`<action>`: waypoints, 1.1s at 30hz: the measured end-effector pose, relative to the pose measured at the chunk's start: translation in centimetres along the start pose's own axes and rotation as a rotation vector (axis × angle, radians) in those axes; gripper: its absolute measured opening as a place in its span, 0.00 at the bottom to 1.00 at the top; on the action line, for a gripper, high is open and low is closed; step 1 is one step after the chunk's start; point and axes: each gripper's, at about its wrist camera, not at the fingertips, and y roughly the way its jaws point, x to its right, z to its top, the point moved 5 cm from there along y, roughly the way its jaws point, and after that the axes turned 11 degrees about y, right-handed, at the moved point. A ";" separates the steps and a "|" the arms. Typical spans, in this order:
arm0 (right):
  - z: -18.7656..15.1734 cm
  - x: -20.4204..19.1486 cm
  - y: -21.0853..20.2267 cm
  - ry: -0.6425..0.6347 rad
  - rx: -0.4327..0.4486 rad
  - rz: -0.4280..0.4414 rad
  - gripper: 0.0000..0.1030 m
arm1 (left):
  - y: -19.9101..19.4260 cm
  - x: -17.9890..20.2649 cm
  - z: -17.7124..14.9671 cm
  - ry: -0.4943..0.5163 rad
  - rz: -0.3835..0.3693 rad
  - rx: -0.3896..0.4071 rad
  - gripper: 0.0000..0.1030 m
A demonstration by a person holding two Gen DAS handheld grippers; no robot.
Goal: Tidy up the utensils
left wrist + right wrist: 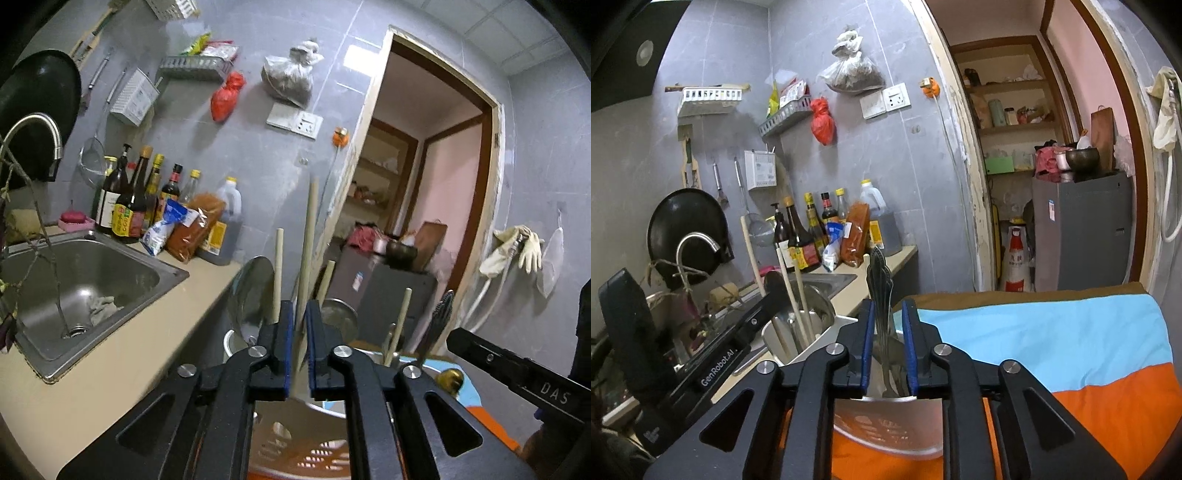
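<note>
Blue pads point(289, 343) on the left gripper point(301, 308) sit very close together. A long wooden stick point(308, 229) runs up through the thin gap between them. The stick is blurry there, so I cannot tell if the pads squeeze it or just sit beside it.

The right gripper point(888, 308) has its pads a little bit apart. Some silver handles with a fancy leaf shape point(881, 280) stand up between them. There is a bit of space next to the right pad, so the handles are not pinched. The handles stand in a shiny metal cup point(886, 413) just under the gripper. The cup sits on a cloth with blue and orange stripes point(1052, 343).

Just to the left of it is a white holder point(816, 345). More wooden sticks point(796, 295) and a big silver ladle point(251, 291) stand inside it. The holder is at the end of the pale counter point(122, 354).

Farther along the counter is a steel sink point(122, 269) with a grey rag point(103, 304) in it and a curved tap point(40, 127) over it. Behind the sink stand dark sauce bottles point(129, 199) and food bags. A black pan point(40, 107) and a red bag point(227, 96) hang on the grey wall. Through the door is a grey fridge point(1082, 229).
</note>
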 end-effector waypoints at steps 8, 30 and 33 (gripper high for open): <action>1.2 0.0 -2.1 0.023 0.014 -0.040 0.28 | -1.2 1.4 1.1 0.014 -0.033 -0.084 0.32; 3.7 2.6 -13.3 0.054 0.090 -0.197 0.97 | -7.0 6.0 3.6 0.127 -0.023 -0.246 0.97; 3.8 2.8 -15.2 0.052 0.087 -0.202 1.00 | -8.8 7.3 3.8 0.163 -0.025 -0.251 0.97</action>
